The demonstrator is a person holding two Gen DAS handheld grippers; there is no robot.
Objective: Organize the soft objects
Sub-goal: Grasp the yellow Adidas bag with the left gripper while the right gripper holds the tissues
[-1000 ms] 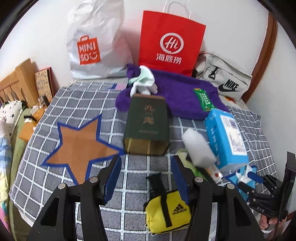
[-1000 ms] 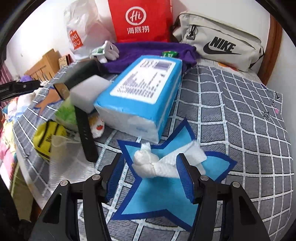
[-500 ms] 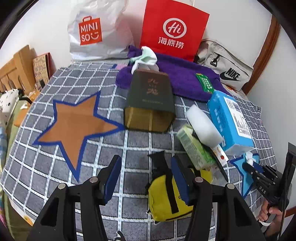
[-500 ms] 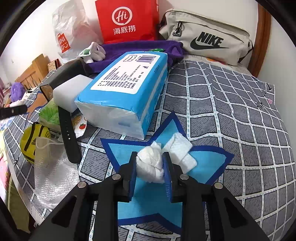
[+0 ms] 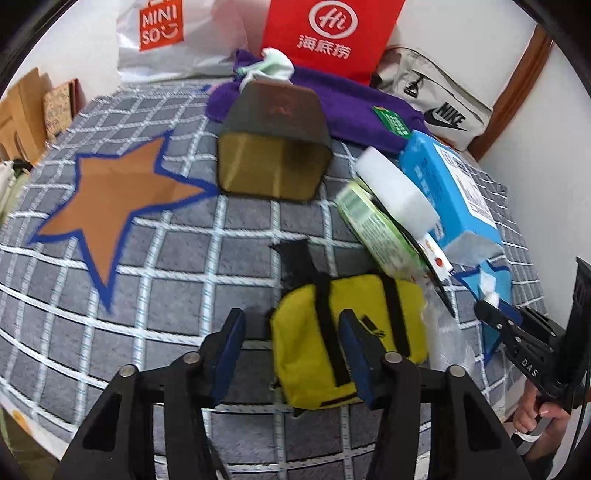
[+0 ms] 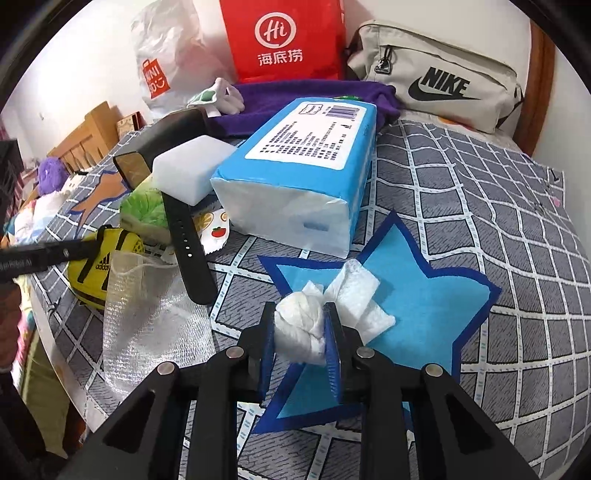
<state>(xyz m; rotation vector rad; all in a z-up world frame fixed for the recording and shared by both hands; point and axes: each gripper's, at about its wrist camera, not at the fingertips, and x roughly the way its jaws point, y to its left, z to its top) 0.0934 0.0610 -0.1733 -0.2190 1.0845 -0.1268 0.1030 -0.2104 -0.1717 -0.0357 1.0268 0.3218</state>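
Grey bedspread (image 5: 177, 258) w/ white grid lines covers the whole work surface; white wall behind, wooden trim at the right edge. Against the wall: white Miniso bag (image 5: 166, 33), red Hi bag (image 5: 328, 33), beige Nike bag (image 6: 436, 85). Purple towel (image 5: 351, 107) lies in front of the bags. Two felt stars on the spread: brown star (image 5: 110, 199) w/ blue border on the left side, blue star (image 6: 417, 295) on the right. Between them a cluster: dark box (image 5: 273, 147) on its side, white sponge block (image 5: 395, 192), blue tissue pack (image 6: 306, 173), green packet (image 5: 373, 229), black strap (image 6: 188, 243), clear mesh pouch (image 6: 147, 317), yellow adidas pouch (image 5: 343, 339).

Left gripper (image 5: 291, 347) points steeply down at the yellow pouch, blue pads straddling its left part. Jaws closing; pouch sits between them, left pad not pressing on it yet, so still released.

Right gripper (image 6: 300, 332) also angled down, over the blue star. Clenched on a white knotted cloth (image 6: 299, 328), pads pressed on both sides of the knot; the cloth's loose tail spreads on the star just right of the pads. In the left view a hand (image 5: 535, 417) grips this tool's handle at the lower right.
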